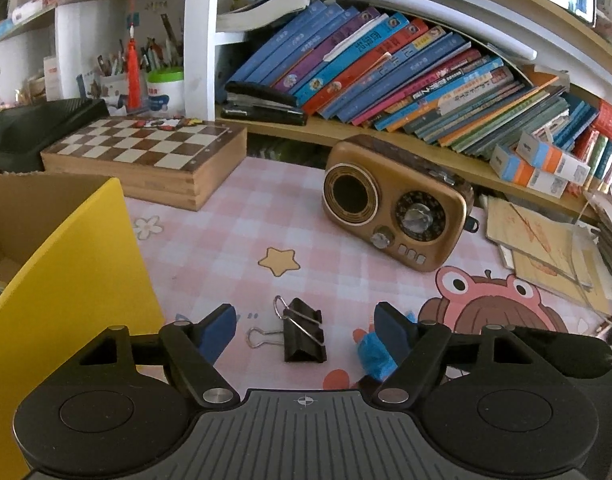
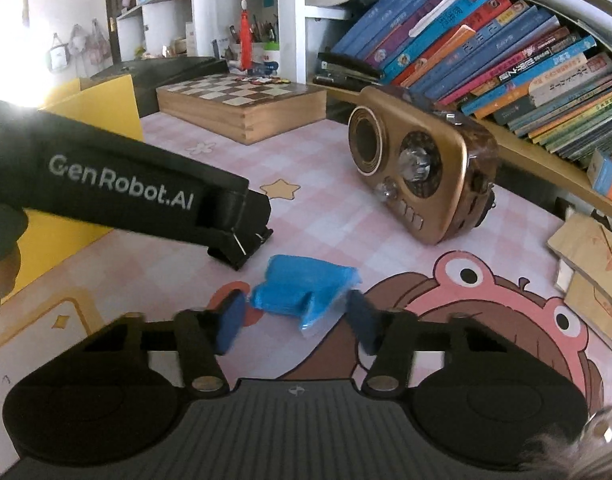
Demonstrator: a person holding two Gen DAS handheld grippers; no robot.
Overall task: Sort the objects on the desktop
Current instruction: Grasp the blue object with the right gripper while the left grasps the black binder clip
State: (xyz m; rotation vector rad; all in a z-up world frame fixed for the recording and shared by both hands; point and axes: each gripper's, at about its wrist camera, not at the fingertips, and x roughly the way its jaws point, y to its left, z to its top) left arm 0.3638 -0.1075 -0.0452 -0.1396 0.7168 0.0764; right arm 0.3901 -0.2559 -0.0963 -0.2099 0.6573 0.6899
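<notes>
Lying flat, a crinkly blue packet (image 2: 306, 294) between padded fingers (image 2: 229, 326).

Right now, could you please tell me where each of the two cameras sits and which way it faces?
Left wrist view: sits on the left claw, looking forward and down at a black metal binder clip between its open blue pads.
Right wrist view: sits on the right claw, looking down at a blue wrapped packet between its pads; the left claw's black body shows.
Shared: gold retro radio, wooden chessboard box, yellow box, pink checked desk mat.
</notes>
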